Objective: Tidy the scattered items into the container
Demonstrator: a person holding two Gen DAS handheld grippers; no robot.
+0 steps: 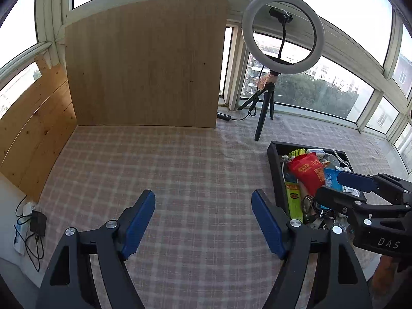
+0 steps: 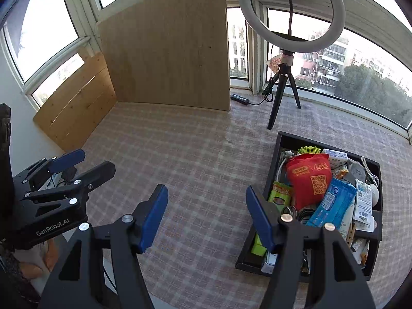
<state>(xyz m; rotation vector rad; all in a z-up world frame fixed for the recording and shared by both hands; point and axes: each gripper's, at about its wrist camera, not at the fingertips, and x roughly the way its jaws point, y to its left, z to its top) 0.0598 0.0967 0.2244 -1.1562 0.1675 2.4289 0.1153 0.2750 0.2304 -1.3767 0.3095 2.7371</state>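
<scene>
Both grippers hang empty above the checked pink-and-white tablecloth (image 1: 180, 170). From its own camera the left gripper (image 1: 203, 221) has its blue-padded jaws spread wide with nothing but cloth between them, and the right gripper (image 2: 206, 219) shows the same: jaws well apart, nothing pinched. Seen from the left wrist, the right gripper reaches in from the right edge over the near part of the container, its jaws apart there too; seen from the right wrist, the left gripper sits at the left edge, off the cloth's side.

To the right of both lies the shallow black rectangular tray (image 2: 282, 139), resting flat on the cloth and filled with the gathered items. On top is a red pouch with a printed QR code (image 2: 309, 177), leaning against a blue plastic packet (image 2: 334, 203). A green snack packet (image 2: 279, 195) lies along the tray's left wall, a yellow-green ribbed cup (image 2: 309, 150) sits at the far end, and white packets and small bits crowd the right side; these are too jumbled to name.

Beyond the tray stands a white ring light on a black tripod (image 2: 291, 15), with a black power strip (image 2: 240, 99) beside its feet. A tall light wooden board (image 2: 167, 51) leans upright against the window frame, and a lower pine panel (image 2: 77, 103) stands along the left.
</scene>
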